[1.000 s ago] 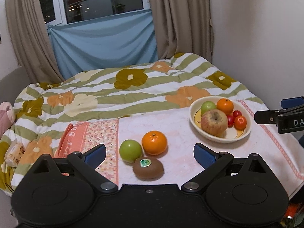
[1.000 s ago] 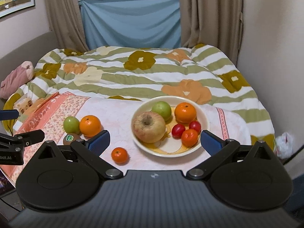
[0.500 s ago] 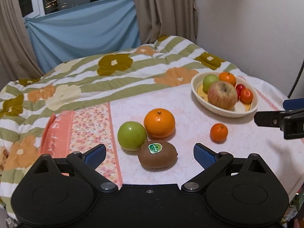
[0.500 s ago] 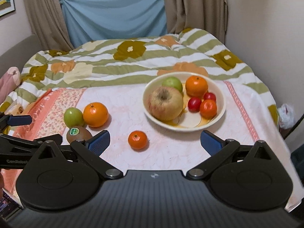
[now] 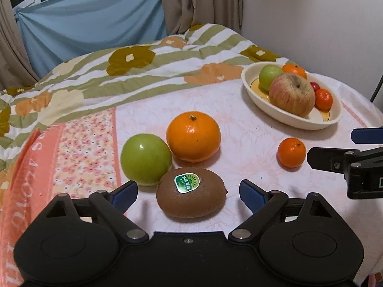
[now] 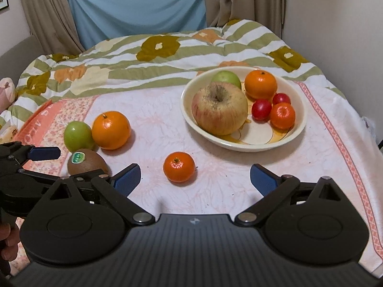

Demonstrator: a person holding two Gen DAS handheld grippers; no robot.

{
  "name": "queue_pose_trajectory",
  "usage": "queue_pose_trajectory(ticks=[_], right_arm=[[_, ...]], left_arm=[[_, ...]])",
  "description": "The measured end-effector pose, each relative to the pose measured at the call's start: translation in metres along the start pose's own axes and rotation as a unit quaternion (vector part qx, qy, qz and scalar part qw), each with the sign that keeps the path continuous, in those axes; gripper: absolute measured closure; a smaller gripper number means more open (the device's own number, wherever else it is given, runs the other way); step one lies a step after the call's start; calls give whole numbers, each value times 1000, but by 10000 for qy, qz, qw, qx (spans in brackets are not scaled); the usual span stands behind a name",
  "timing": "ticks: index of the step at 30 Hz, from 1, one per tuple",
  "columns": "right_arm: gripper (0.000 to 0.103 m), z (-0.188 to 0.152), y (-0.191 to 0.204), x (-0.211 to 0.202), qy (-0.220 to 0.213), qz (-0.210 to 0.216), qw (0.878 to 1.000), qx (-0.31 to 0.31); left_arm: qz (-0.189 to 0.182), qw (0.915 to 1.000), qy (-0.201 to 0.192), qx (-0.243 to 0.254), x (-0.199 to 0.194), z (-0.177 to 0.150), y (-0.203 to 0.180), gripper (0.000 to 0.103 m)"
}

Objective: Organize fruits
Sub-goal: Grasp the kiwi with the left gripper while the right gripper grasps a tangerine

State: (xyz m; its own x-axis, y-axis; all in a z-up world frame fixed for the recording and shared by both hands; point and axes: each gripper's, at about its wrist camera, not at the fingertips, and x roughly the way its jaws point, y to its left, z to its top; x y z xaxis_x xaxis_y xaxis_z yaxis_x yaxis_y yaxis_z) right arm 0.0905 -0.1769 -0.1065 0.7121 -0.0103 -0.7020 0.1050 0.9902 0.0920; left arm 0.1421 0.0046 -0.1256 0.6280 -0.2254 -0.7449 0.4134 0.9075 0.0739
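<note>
A brown kiwi with a green sticker (image 5: 190, 192) lies on the pink cloth between the open fingers of my left gripper (image 5: 188, 190). A green apple (image 5: 145, 159) and a large orange (image 5: 193, 136) sit just behind it. A small mandarin (image 5: 291, 152) lies to the right, and in the right wrist view the mandarin (image 6: 178, 166) is just ahead of my open, empty right gripper (image 6: 195, 178). A cream bowl (image 6: 302, 124) holds a big apple (image 6: 219, 108), a green apple, an orange, a mandarin and two red fruits.
The fruit lies on a pink patterned cloth (image 6: 153, 110) over a bed with a striped flowered quilt (image 6: 158, 55). A white wall (image 5: 311, 19) runs along the right. Curtains and a blue sheet hang at the back. My left gripper also shows in the right wrist view (image 6: 28, 165).
Both grippers have moved forward and lower toward the fruit. The kiwi now lies between my left fingers and the small mandarin is close in front of my right gripper.
</note>
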Motion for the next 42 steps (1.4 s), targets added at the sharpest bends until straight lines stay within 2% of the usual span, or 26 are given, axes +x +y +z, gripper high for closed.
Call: queue_pose_trajectory(ticks=[6, 8, 14, 20, 27, 32, 36, 42], right_arm=[[0, -5, 5, 12, 87, -21, 9999, -115], [0, -5, 6, 15, 114, -6, 9999, -101], [0, -5, 11, 19, 100, -14, 9998, -163], [0, -4, 12, 24, 148, 7, 9997, -188], [9, -3, 16, 34, 189, 30, 9995, -260], [12, -3, 18, 39, 144, 66, 9993, -326], [24, -2, 20, 45, 183, 118, 9990, -393], [29, -2, 23, 51, 173, 121, 9986, -486]], left_arm=[[-67, 9999, 158, 16, 12, -1, -2, 16], [-72, 9998, 186, 25, 14, -2, -2, 22], [-116, 9997, 191, -49, 17, -3, 1, 31], [-116, 9998, 172, -40, 13, -6, 2, 33], [-60, 9998, 196, -56, 5, -13, 5, 33], [-36, 9997, 213, -110, 0, -18, 8, 33], [-4, 9997, 213, -113, -3, -21, 10, 33], [36, 9997, 187, -169, -8, -21, 11, 33]])
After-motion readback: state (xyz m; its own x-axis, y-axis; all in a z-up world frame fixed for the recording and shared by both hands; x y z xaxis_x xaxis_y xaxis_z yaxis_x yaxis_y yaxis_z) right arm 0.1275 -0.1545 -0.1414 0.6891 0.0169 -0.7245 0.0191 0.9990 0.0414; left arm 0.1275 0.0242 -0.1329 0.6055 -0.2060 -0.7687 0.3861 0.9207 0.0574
